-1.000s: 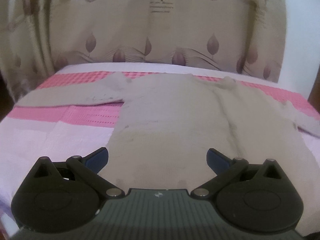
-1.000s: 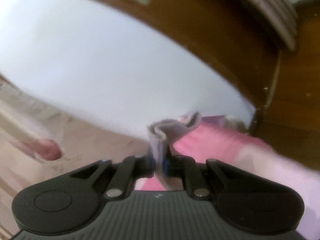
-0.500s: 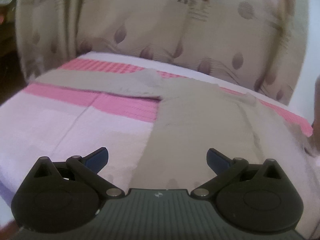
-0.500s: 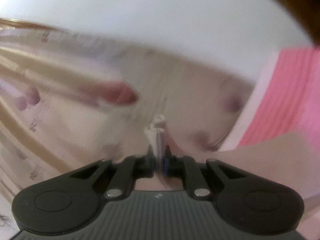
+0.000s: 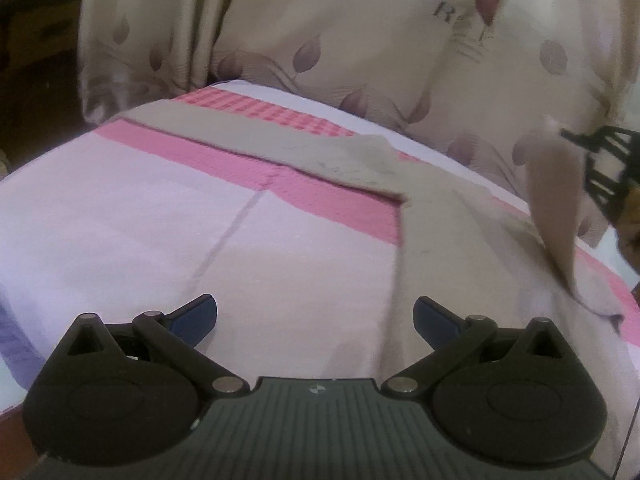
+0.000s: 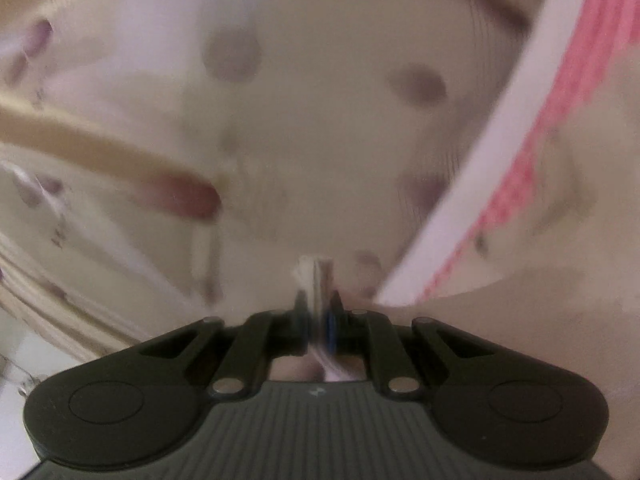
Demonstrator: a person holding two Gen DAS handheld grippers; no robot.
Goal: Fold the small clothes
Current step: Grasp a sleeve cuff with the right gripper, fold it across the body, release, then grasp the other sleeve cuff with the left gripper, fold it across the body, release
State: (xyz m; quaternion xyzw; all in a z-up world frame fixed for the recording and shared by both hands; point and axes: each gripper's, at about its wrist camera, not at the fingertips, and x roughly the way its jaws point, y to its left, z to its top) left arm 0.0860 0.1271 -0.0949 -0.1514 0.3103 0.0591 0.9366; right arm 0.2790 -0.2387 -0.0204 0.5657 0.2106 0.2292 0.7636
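A small beige knit sweater (image 5: 448, 240) lies flat on a pink and lilac bedspread (image 5: 160, 216). Its left sleeve (image 5: 248, 140) stretches out toward the far left corner. Its right sleeve (image 5: 556, 200) is lifted off the bed at the right, held up by my right gripper (image 5: 568, 132), which shows at the right edge of the left wrist view. In the blurred right wrist view, the right gripper (image 6: 316, 312) is shut on a pinch of that sleeve fabric (image 6: 314, 276). My left gripper (image 5: 316, 316) hovers open over the sweater's near hem with nothing between its fingers.
A beige curtain (image 5: 360, 48) with leaf prints hangs behind the bed. Dark furniture (image 5: 36, 40) stands at the far left. A person's hand (image 5: 628, 236) shows at the right edge. The bedspread's left half lies bare beside the sweater.
My right gripper swung leftward fast with the sleeve, lifting it over the sweater body. My left gripper slid left along the near hem, still open.
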